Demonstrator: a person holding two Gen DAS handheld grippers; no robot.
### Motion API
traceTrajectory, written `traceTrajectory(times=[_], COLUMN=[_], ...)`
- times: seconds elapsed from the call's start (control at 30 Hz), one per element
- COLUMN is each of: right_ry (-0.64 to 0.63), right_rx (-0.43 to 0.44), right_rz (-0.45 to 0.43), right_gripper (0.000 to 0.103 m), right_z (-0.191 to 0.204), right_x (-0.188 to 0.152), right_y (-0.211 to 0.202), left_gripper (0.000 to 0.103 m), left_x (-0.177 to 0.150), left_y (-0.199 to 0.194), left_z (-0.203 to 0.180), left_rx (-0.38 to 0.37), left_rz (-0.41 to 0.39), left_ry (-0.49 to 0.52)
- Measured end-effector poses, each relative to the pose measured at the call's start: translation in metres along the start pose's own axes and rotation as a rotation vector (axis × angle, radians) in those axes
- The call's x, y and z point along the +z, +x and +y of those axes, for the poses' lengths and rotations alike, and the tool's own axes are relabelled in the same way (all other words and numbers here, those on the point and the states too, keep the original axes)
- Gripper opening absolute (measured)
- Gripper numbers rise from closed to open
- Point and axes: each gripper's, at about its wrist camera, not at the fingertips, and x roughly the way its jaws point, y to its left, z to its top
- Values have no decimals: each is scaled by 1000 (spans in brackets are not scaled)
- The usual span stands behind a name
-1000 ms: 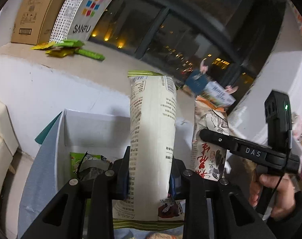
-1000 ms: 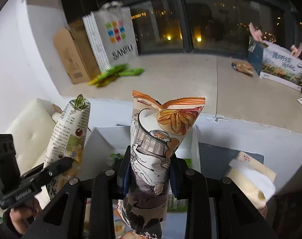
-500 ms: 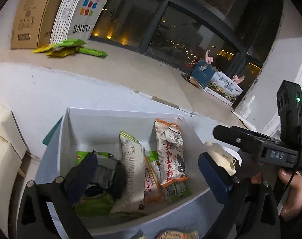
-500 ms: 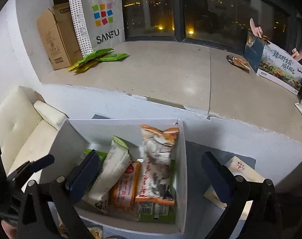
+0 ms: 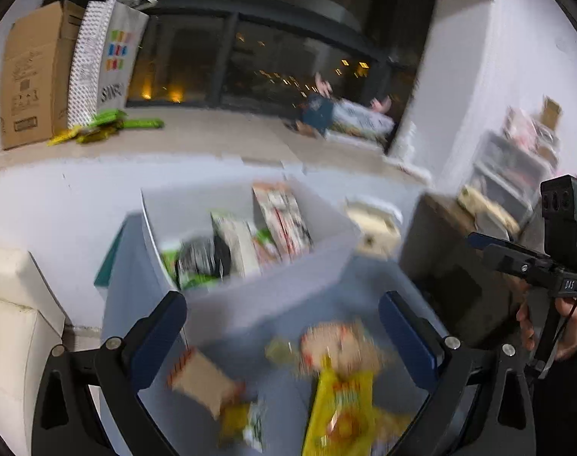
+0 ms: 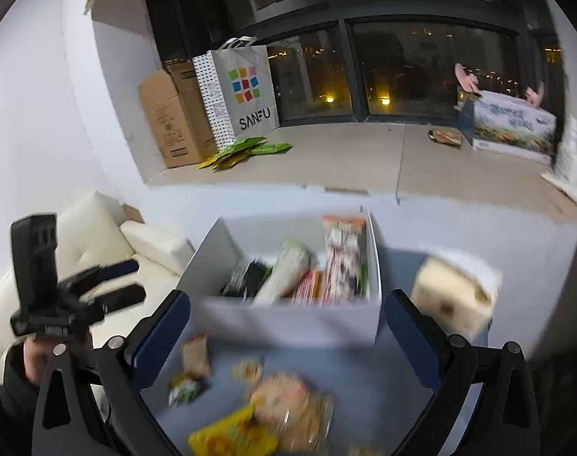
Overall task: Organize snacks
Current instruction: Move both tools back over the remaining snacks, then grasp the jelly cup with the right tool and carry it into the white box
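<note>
**Both tongs empty above the loose snacks**

Left tongs point(image 5: 282, 336) and right tongs point(image 6: 286, 336) stand wide open, gripping nothing. Several packets already stand in the white box point(image 6: 288, 323), which lies beyond both tongs. On the tabletop point(image 6: 383, 380) nearer the tongs lie loose snacks; the yellow packet point(image 5: 340, 410) sits directly between the left fingers, long axis roughly along the pointing line, probably the left hand's pick.

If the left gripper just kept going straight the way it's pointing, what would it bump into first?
Probably the near wall of the white box, straight ahead between the open left gripper; the blur makes depth uncertain.
</note>
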Motion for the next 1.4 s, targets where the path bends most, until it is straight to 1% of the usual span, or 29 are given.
traceTrajectory(times=[0.07, 0.1, 0.23, 0.33, 0.37, 0.43, 0.53, 0.57, 0.63, 0.77, 0.83, 0.87, 0.93, 1.03, 1.2, 1.27, 1.3, 1.33, 1.37, 1.4], right_ry=[45, 62, 166, 251, 276, 287, 286, 289, 288, 256, 244, 230, 208, 208, 235, 253, 238, 210, 205, 205], right_rx=[15, 6, -80, -67, -73, -98, -100, -86, -86, -144, -154, -183, -214, -268, -282, -265, -286, -294, -266, -268], right_rz=[0, 9, 36, 34, 40, 57, 61, 52, 53, 93, 106, 121, 132, 163, 218, 235, 232, 228, 235, 234], right_gripper=[103, 103, 103, 103, 103, 103, 103, 103, 103, 103, 103, 103, 103, 103, 103, 94, 80, 51, 50, 49], right_z=[-4, -6, -20, -30, -33, -35, -35, -34, -34, -36, -39, -41, -45, -59, -77, -83, -82, -80, -80, -80], right_x=[-34, -47, -108, -137, -146, -157, -166, -166, -164, -163, -161, -160, -158, -157, -162, -166, -167, -166, -166, -166], right_y=[-16, -20, -37, -46, -46, -45, -42, -40, -35, -17, -6, 2, 14, 41, 74, 82, 82, 82, 82, 82], left_gripper=[103, 103, 103, 103, 103, 103, 103, 103, 103, 103, 103, 103, 103, 103, 103, 103, 103, 103, 103, 103], left_x=[-19, -29, -61, -79, -84, -88, -90, -90, -90, -91, -92, -92, -94, -94, -96, -97, -98, -98, -98, -98], left_y=[-5, -8, -18, -21, -21, -22, -25, -26, -27, -30, -31, -30, -30, -28, -23, -18, -17, -15, -13, -10], left_z=[-5, -7, -12, -14, -14, -17, -19, -19, -17, -12, -8, -7, -2, 3, 6, 8, 8, 8, 8, 7], left_rx=[7, -2, -34, -24, -20, -19, -1, 1, -4, 7, 12, 14, 19, 28, 40, 39, 39, 38, 36, 35], left_rz=[24, 35, 50, 73, 78, 85, 78, 76, 74, 75, 73, 75, 79, 83, 93, 102, 105, 110, 114, 116], left_ry=[10, 13, 1, 4, 4, 12, 25, 25, 18, 10, 1, -4, -16, -40, -36, -40, -41, -40, -38, -34])
